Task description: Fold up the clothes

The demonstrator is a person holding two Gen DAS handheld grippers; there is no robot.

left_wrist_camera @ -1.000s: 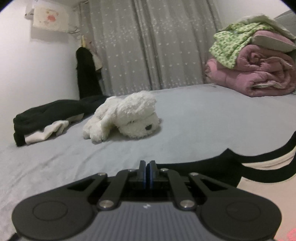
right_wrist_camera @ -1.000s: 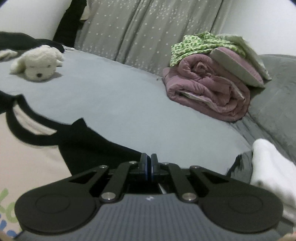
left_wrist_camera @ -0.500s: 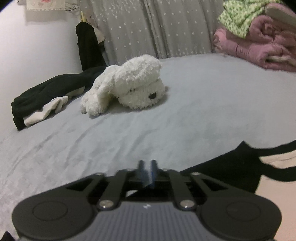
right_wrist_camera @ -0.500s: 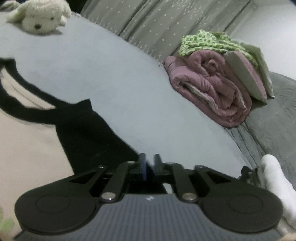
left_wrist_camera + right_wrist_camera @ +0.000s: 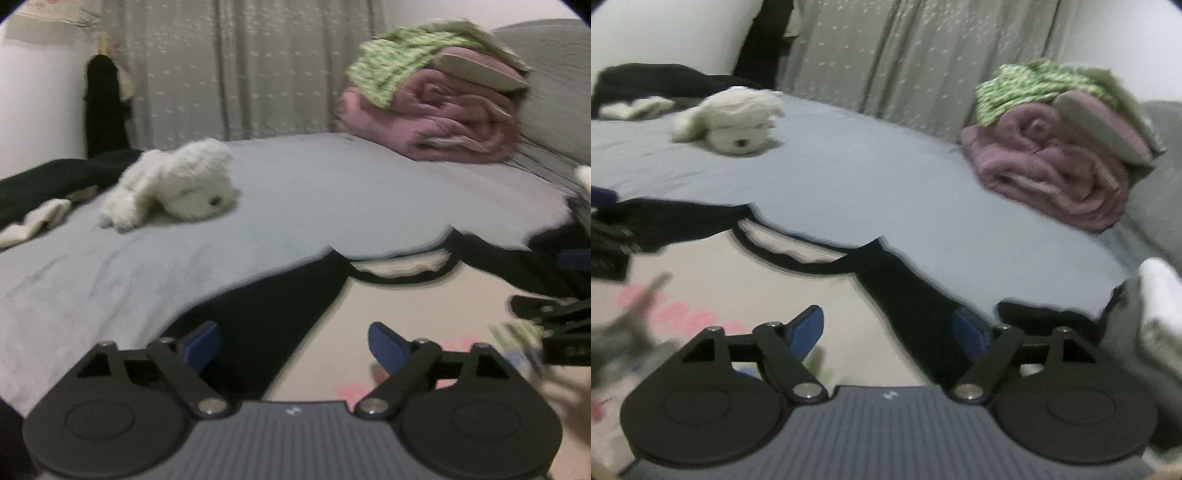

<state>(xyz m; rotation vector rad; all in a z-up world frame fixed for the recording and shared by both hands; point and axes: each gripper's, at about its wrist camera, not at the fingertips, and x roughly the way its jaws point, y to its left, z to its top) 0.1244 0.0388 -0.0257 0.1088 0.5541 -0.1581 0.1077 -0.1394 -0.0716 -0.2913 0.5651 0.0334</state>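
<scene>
1. Barely started, I'd say: the cream raglan t-shirt with black sleeves and collar point(image 5: 406, 314) lies flat and unfolded on the grey bed sheet point(image 5: 295, 192), filling the lower half of both views.
2. Left tool point(image 5: 293, 341) and right tool point(image 5: 888, 328) both hover over it, fingers spread apart, gripping nothing.
3. Nothing blocks the folding: white plush dog point(image 5: 173, 184) sits centre-left, rolled pink quilt point(image 5: 436, 118) upper right, black garment pile point(image 5: 44, 181) at the left edge.

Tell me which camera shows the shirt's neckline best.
The right wrist view: the T-shirt's black-trimmed neckline lies nearly whole, left of centre. The left wrist view shows the neckline too, though farther right and more blurred.
</scene>
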